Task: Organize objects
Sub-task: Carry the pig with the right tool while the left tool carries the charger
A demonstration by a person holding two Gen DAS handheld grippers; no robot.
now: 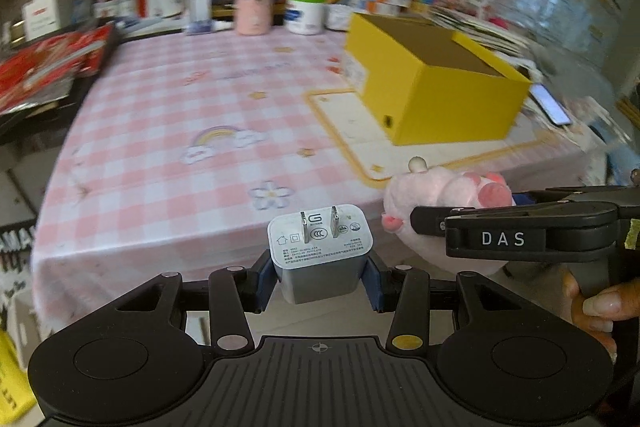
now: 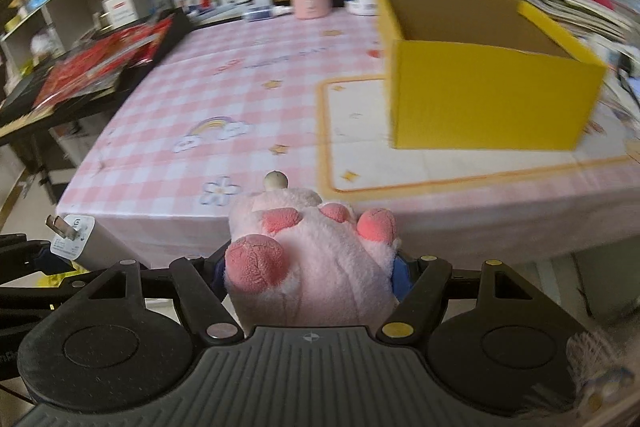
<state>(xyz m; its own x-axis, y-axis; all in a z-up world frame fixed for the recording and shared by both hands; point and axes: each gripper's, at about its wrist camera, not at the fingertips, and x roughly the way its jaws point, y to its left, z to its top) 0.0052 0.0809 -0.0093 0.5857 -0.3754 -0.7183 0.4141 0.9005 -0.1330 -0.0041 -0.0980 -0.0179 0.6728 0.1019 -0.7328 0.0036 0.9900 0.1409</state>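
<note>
Left tongs (image 1: 320, 277): closed on a grey charger plug (image 1: 320, 251) (prongs pointing forward), held off the near edge of the tabletop (image 1: 168, 99). Right tongs (image 2: 310, 273): clamped around a pink plush paw (image 2: 308, 259), likewise off that edge. Yellow box (image 2: 492, 103): open-topped, standing on the tabletop's right side.

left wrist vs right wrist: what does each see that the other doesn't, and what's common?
Only the left wrist view shows the phone lying beyond the yellow box, the person's hand on the right gripper's handle, and that gripper's side marked DAS.

Only the right wrist view shows the box's inside walls and the plush toy's paw pads head-on.

Both show the charger in the left gripper, the toy in the right one, the box and the pink checked tablecloth.
</note>
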